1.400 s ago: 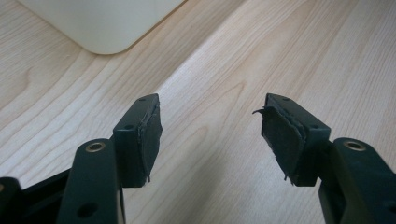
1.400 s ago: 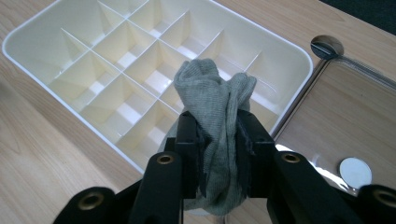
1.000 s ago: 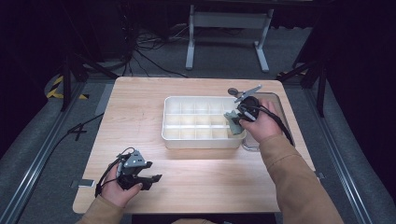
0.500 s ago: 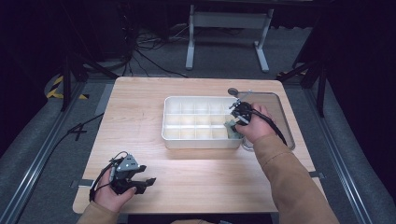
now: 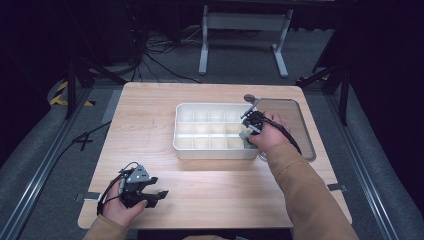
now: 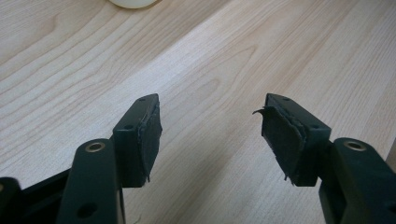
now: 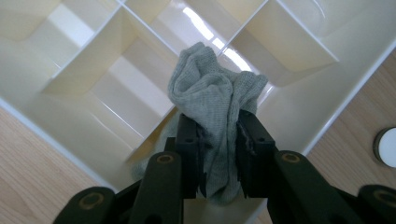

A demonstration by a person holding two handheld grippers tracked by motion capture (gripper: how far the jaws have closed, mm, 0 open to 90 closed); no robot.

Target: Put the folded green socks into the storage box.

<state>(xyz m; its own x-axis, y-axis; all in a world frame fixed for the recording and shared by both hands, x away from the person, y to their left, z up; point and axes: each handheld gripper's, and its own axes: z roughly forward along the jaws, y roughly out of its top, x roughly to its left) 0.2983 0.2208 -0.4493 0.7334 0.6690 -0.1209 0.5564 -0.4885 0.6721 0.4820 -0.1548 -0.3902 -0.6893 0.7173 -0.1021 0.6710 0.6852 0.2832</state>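
My right gripper (image 7: 217, 140) is clamped on a bunched grey knitted cloth (image 7: 215, 100). The two black jaws press in on the fabric from both sides, with only the thickness of the cloth between them. Most of the cloth bulges out beyond the jaw tips in a crumpled wad, and a strip of it hangs back down between the jaws toward my hand. Directly past the wad lies the white divided tray (image 7: 88, 135), its partition walls crossing just beyond the cloth; I hold the cloth above the compartments at the tray's near right corner, and I cannot tell whether its lower end touches the tray floor. Off to the right of this gripper, outside the tray wall, a small round disc (image 7: 386, 147) with a white face sits on the wood.

From the high view, my right gripper (image 5: 248, 125) sits over the right end of the tray (image 5: 200, 150), my right hand (image 5: 267, 135) behind it.

My left gripper (image 6: 212, 128) stands wide open and holds nothing. Its pads (image 6: 150, 135) are frayed at the edges, and between and beyond them there is bare wooden table (image 6: 224, 60). In the high view it (image 5: 155, 196) rests low near the table's front left edge, well apart from the tray.
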